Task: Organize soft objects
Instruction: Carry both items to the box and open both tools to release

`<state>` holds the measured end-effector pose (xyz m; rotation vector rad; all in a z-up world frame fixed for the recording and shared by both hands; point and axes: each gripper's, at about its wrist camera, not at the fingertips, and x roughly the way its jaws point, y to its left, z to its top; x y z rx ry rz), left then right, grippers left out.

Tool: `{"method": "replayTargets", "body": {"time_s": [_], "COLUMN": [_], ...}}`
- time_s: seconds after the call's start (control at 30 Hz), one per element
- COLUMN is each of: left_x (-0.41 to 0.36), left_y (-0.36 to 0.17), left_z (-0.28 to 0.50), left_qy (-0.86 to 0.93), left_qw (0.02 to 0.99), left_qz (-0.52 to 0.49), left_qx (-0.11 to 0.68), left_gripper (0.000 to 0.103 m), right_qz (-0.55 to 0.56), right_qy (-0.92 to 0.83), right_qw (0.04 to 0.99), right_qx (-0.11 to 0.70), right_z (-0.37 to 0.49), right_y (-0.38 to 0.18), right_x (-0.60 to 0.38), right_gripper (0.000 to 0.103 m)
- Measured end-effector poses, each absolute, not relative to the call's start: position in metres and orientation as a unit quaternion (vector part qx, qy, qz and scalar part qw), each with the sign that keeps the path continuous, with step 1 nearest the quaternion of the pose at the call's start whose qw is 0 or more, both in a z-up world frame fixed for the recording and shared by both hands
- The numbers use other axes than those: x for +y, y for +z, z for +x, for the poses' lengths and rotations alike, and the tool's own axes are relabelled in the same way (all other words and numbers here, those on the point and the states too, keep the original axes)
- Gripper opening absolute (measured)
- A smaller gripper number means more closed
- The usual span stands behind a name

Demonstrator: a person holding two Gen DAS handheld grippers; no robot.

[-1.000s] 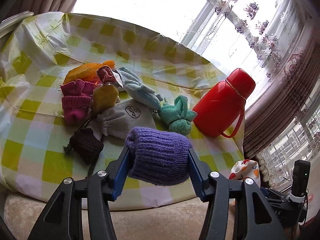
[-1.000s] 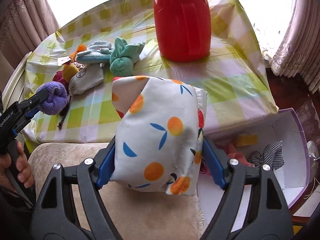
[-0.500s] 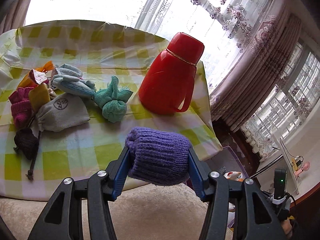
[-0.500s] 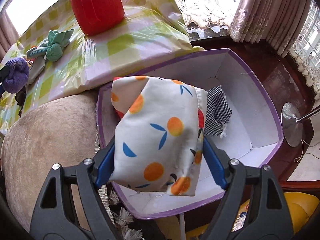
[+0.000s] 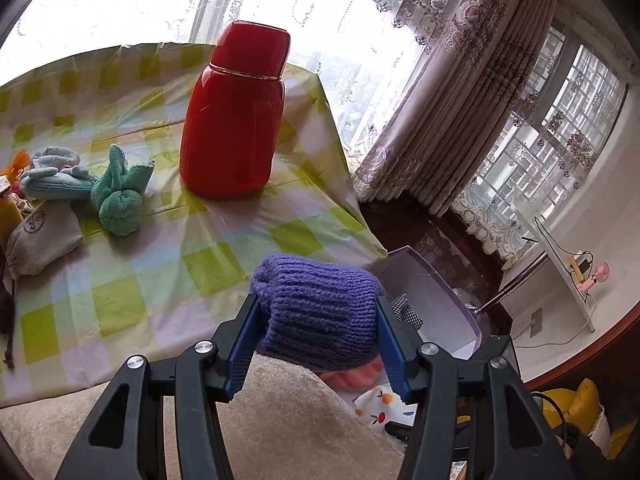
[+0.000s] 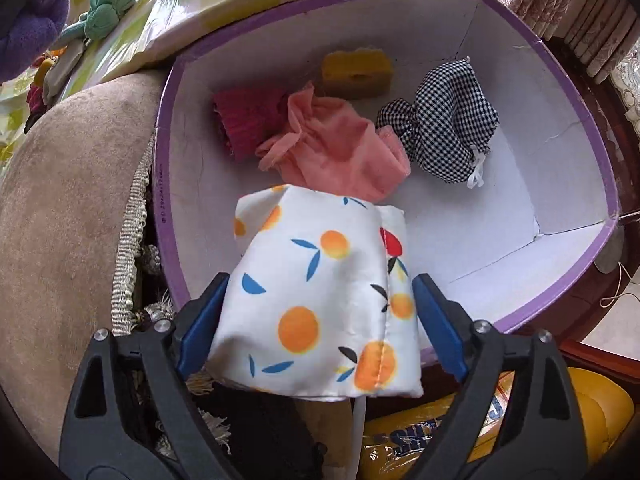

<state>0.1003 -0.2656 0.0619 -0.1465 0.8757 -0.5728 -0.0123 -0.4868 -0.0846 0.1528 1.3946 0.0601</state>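
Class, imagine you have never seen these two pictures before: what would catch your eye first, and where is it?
Probably the red flask, upright on the checked tablecloth by the bright window. Next, the purple knit bundle clamped in the left gripper, close to the camera. In the right view, a fruit-print pouch sits between the right gripper's just-opening fingers, over the purple-rimmed box.

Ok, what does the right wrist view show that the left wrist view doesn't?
Right wrist only: the sponge and maroon knit in the box, and the right gripper, whose jaws have just been opening, with the print pouch between them. Left wrist only: the left gripper shut on the purple knit, and the curtains. Both: box, print pouch, pink cloth, checked pouch, green cloth, purple knit.
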Motion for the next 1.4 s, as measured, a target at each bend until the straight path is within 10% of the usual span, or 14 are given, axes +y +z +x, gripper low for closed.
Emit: {"method": "replayTargets", "body": {"time_s": [1.4], "left_x": [-0.284], "left_y": [0.048], "left_z": [0.108], "left_qy": [-0.307], "left_qw": [0.830], "left_qz": [-0.080], "left_qx": [0.458], "left_gripper": [0.071], "right_qz": [-0.119], "right_qy": [0.060], "right_qw": [0.662], "right_qx": [0.737], "right_z": [0.034], "right_y": [-0.144], "right_x": [-0.486], "right_gripper": [0.101]}}
